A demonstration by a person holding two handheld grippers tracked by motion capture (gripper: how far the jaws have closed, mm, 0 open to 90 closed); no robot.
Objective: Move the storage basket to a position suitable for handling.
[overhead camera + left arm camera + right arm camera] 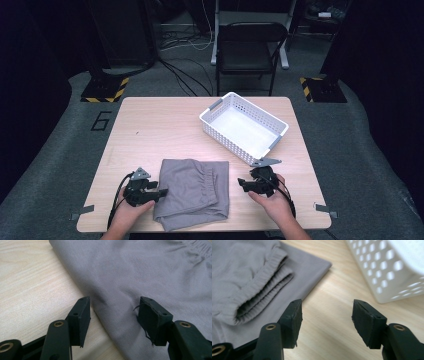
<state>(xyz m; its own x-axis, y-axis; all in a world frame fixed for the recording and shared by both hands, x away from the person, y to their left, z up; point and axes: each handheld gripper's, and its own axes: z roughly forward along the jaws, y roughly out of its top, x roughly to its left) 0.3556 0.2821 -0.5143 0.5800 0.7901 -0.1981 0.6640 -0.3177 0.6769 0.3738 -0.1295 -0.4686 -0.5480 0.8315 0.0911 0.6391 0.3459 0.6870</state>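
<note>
The grey shorts [192, 192] are lying folded in the lower middle of the high view, flat on the wooden surface [150, 125], with the elastic waistband turned toward the right. The white basket [245, 126] is sitting empty in the upper right, well apart from the cloth.

Both claws are standing released, holding nothing. The left claw [156, 194] is resting at the left edge of the shorts; in the left gripper view its jaws are straddling that folded edge, one over bare wood and the other over the fabric [150, 272], without pinching it. The right claw [243, 184] is hovering over bare wood between the waistband [262, 290] and the basket wall [387, 272], just beside the cloth but not touching it.

To my eye the folding looks finished and the pick-up is about to start. The next move seems to call for each claw sliding onto its own side of the bundle, clamping through all the layers so nothing unfolds, then lifting together and carrying it to the basket.
</note>
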